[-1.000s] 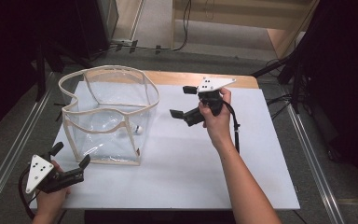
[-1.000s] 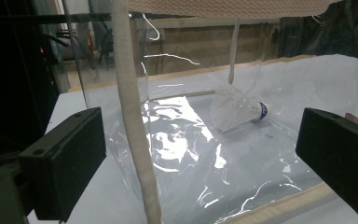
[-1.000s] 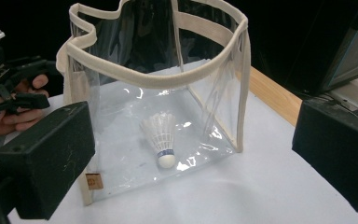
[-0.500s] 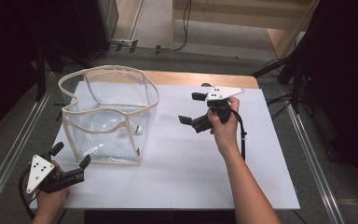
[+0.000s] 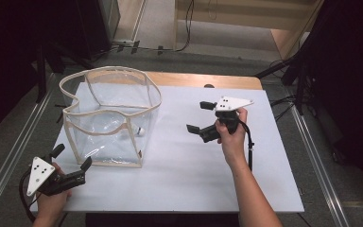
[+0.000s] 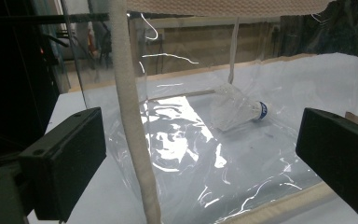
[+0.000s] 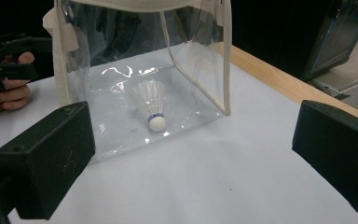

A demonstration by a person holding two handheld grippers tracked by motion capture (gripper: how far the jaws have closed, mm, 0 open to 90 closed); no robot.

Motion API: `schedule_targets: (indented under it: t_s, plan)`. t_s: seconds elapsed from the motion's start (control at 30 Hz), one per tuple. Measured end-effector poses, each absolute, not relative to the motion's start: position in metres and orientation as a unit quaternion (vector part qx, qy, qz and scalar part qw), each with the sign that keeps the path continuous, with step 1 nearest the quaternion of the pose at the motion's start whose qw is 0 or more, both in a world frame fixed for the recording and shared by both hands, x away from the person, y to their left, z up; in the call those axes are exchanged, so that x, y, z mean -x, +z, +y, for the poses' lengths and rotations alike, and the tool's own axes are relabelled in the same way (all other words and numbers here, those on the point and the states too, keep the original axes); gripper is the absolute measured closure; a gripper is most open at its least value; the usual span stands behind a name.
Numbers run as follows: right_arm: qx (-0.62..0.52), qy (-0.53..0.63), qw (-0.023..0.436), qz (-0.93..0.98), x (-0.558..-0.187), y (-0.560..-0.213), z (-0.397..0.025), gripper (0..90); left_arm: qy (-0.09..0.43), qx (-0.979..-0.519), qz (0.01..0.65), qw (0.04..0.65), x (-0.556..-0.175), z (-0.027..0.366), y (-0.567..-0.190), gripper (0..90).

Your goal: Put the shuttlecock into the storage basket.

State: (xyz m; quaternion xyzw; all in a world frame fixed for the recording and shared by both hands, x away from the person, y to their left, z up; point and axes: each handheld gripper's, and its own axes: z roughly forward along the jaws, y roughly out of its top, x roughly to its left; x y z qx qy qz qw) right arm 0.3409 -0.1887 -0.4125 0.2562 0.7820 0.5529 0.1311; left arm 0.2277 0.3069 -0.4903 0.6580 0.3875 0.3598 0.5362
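Note:
A clear plastic bag [image 5: 105, 124] with cream trim stands open on the white table top [image 5: 189, 165], left of centre. A white shuttlecock [image 5: 139, 131] lies on the bag's floor, its cork toward the right side. My left gripper [image 5: 72, 157] is near the table's front left corner, open and empty, just in front of the bag's corner seam [image 6: 129, 121]. Through the wall, the left gripper view shows the shuttlecock [image 6: 235, 108]. My right gripper [image 5: 199, 116] is open and empty over the table, right of the bag, facing the shuttlecock [image 7: 151, 105].
A wooden strip [image 5: 203, 79] runs along the table's back edge. Metal rails [image 5: 319, 161] flank both sides, with dark stands and cables on the floor behind. In the right gripper view, the other hand [image 7: 7, 95] shows at far left beyond the bag.
My right gripper has drawn back from the bag, rightward and a little toward the person. The left gripper and the bag have stayed put.

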Motion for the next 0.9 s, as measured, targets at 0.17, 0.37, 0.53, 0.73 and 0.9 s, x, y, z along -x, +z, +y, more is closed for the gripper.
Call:
schedule_targets:
  t_s: [0.17, 0.37, 0.53, 0.73, 0.9]
  plan:
    - [-0.262, 0.553, 0.133, 0.779, -0.336, -0.419, -0.195, 0.0, 0.36, -0.658, 0.387, 0.536, -0.228, 0.307, -0.49, 2.3]
    - [-0.271, 0.556, 0.138, 0.774, -0.33, -0.425, -0.206, 0.0, 0.361, -0.658, 0.388, 0.535, -0.228, 0.306, -0.49, 2.3]
    - [-0.285, 0.555, 0.141, 0.769, -0.325, -0.432, -0.218, 0.0, 0.361, -0.659, 0.387, 0.534, -0.227, 0.306, -0.49, 2.3]
    - [-0.296, 0.555, 0.144, 0.764, -0.318, -0.44, -0.231, 0.0, 0.361, -0.659, 0.387, 0.534, -0.228, 0.306, -0.49, 2.3]
    - [-0.308, 0.557, 0.145, 0.757, -0.311, -0.448, -0.243, 0.0, 0.361, -0.66, 0.386, 0.534, -0.227, 0.306, -0.49, 2.3]
